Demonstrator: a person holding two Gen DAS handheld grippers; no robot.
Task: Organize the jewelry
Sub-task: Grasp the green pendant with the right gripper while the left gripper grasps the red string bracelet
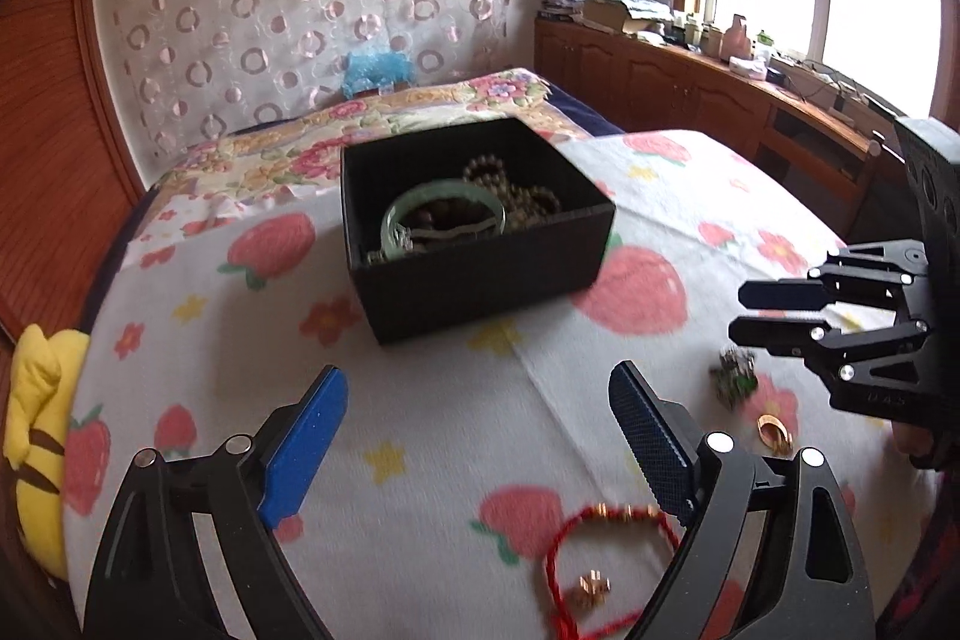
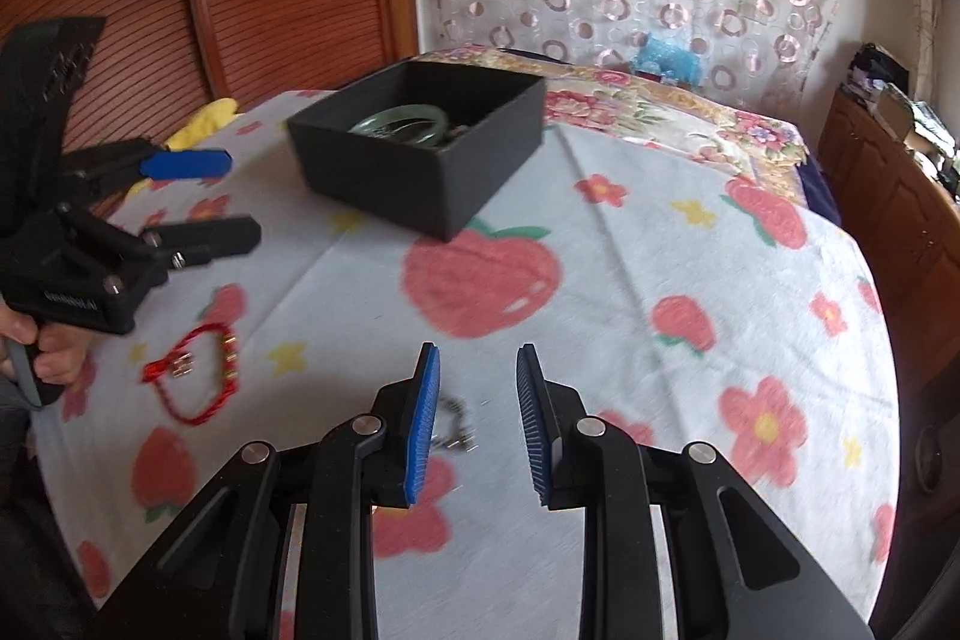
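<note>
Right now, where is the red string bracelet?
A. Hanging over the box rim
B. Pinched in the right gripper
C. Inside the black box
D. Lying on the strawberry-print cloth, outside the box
D: the red string bracelet lies flat on the strawberry-print cloth, apart from the black box, and both the left gripper and the right gripper are open and empty.

My tongs are matt black plastic with shiny metal pins, and the blue pads [image 2: 420, 430] have a ribbed, rubbery look. The black box [image 1: 480, 274] at 12 o'clock looks like matt card with a fine grain, the green bangle [image 1: 444, 211] inside is glossy and glassy. The strawberry cloth [image 2: 630, 316] is soft and creased, with a red bracelet [image 1: 606, 556] of twisted cord and shiny gold beads at 5 o'clock from my left tongs.
</note>
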